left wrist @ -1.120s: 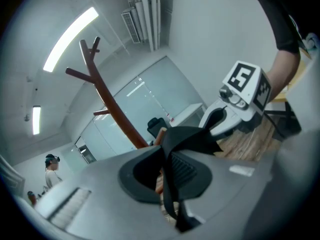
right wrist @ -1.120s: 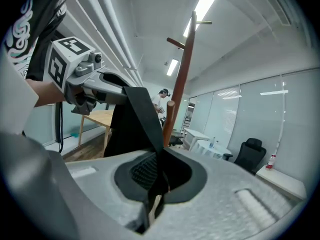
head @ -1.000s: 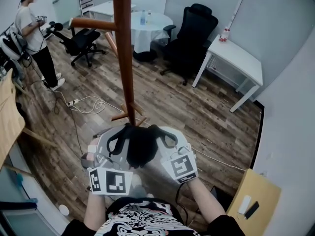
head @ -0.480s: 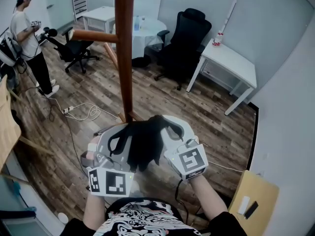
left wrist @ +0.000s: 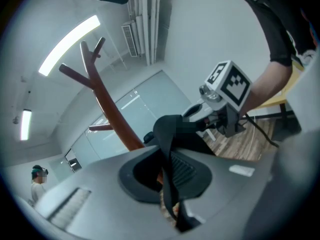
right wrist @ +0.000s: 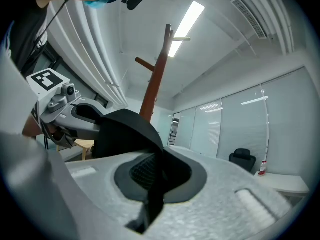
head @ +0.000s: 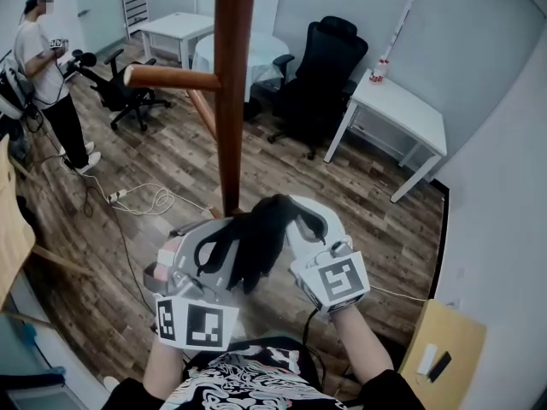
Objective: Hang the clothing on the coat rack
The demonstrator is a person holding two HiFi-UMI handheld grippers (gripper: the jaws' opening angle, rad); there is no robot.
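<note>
A black piece of clothing (head: 256, 242) hangs bunched between my two grippers, just in front of the brown wooden coat rack's pole (head: 232, 101). One peg (head: 171, 77) sticks out to the left, well above the cloth. My left gripper (head: 209, 246) is shut on a black fold (left wrist: 167, 149). My right gripper (head: 301, 226) is shut on another fold (right wrist: 127, 131) and sits slightly higher. In the left gripper view the rack (left wrist: 107, 104) forks near the ceiling, with the right gripper (left wrist: 220, 99) across from it. The right gripper view shows the rack (right wrist: 157, 69) behind the cloth.
A person (head: 43, 67) stands at the far left beside an office chair (head: 124, 92). Another black chair (head: 329, 67), a round covered table (head: 261, 58) and a white desk (head: 402, 101) stand behind the rack. A cable (head: 145, 199) lies on the floor.
Both grippers have lifted the black clothing and brought it closer to the pole. The right one has risen more and now sits higher than the left.
</note>
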